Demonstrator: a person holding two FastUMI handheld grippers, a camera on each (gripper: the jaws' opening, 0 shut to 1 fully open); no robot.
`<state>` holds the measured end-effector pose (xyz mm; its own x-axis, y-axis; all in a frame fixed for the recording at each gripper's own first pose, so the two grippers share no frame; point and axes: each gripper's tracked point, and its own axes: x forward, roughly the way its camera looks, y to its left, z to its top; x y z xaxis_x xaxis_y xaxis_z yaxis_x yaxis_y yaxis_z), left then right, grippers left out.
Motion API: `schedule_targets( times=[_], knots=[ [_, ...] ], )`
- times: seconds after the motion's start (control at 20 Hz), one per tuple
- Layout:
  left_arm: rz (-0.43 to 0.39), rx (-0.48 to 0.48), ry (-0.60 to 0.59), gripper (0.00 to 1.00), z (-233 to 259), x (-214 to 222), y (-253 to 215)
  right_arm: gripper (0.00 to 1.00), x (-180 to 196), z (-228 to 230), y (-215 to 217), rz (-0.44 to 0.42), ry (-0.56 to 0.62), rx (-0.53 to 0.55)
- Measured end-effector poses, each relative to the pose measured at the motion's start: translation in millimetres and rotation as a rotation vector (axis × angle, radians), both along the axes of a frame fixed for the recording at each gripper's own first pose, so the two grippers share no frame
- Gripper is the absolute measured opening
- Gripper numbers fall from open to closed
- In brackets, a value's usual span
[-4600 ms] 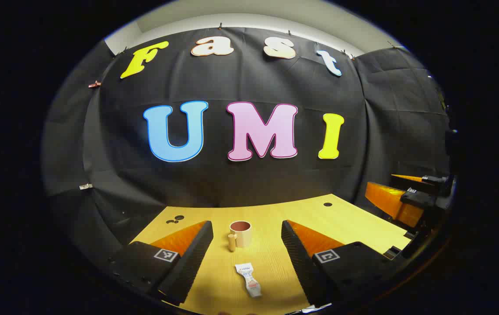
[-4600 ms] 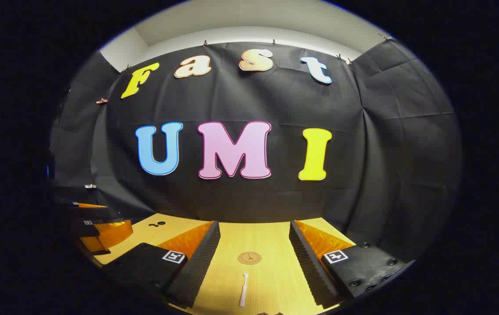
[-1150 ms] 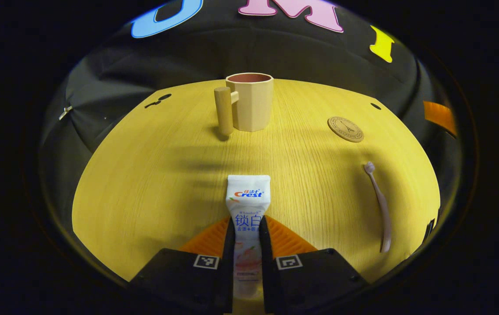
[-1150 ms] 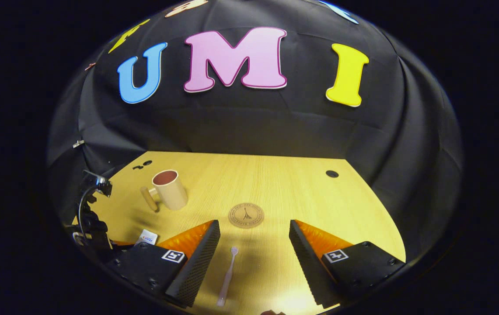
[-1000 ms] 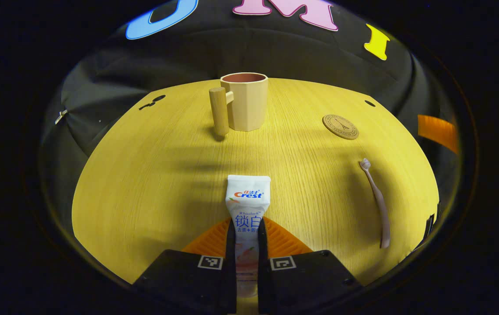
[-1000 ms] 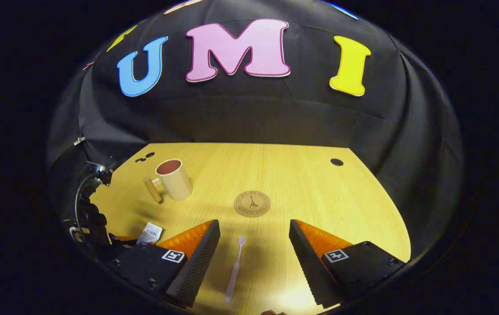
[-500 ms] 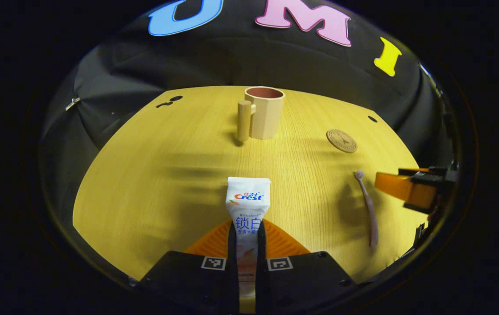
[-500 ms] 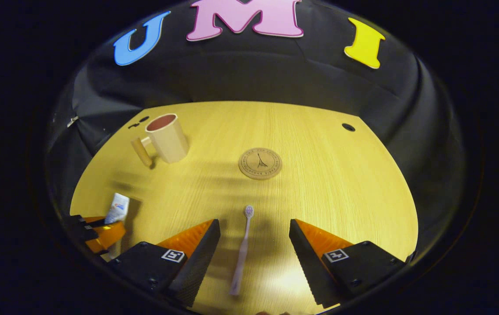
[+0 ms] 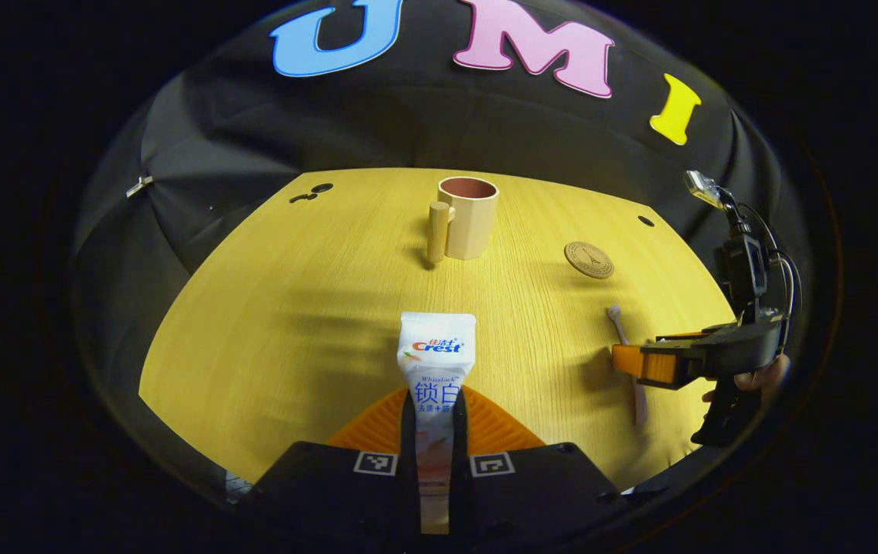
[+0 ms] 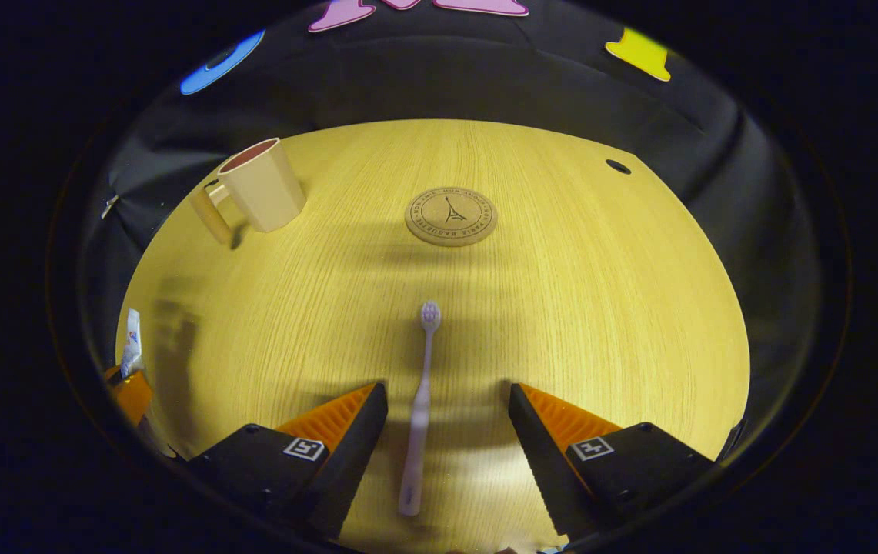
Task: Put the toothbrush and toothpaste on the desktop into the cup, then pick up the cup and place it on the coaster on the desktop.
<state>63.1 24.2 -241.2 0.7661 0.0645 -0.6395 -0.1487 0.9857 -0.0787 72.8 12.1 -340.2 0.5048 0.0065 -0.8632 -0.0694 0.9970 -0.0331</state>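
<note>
Wooden desktop [image 10: 600,308]; toothbrush [image 10: 419,404] lengthwise between claw fingers, bristles forward.

Black right gripper [image 9: 623,362] body, looping black cables; square fiducial markers on left gripper [image 9: 435,415].

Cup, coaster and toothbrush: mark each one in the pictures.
cup [image 9: 471,223], left gripper view, on its side wall.
coaster [image 10: 451,216], right gripper view, on its printed centre.
toothbrush [image 10: 420,408], right gripper view, on its handle.
</note>
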Motion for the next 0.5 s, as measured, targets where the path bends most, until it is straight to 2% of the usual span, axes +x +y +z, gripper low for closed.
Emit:
schedule_targets(
  times=[0.2, 0.3, 0.35, 0.4, 0.45, 0.5],
  knots=[
    [-0.025, 0.001, -0.005, 0.20, 5.2, -2.8, -8.5, 0.94, -2.7, -2.3, 2.2, -0.035, 0.037, 0.016],
    [-0.039, -0.004, -0.007, 0.20, 6.4, -1.8, -13.4, 0.78, -4.0, -2.1, 4.1, -0.049, 0.057, 0.015],
    [-0.044, -0.003, -0.007, 0.20, 6.2, -2.1, -15.0, 0.63, -5.8, -2.4, 5.9, -0.049, 0.070, 0.014],
    [-0.049, -0.003, -0.007, 0.20, 7.3, -1.0, -16.6, 0.55, -4.3, -1.7, 7.5, -0.042, 0.071, 0.014],
    [-0.053, -0.003, -0.005, 0.20, 5.9, -1.7, -18.1, 0.40, -4.2, -2.4, 9.7, -0.029, 0.073, 0.013],
    [-0.056, -0.004, -0.003, 0.20, 6.3, -1.0, -18.9, 0.29, -2.6, -3.8, 10.9, -0.019, 0.068, 0.012]
  ],
)
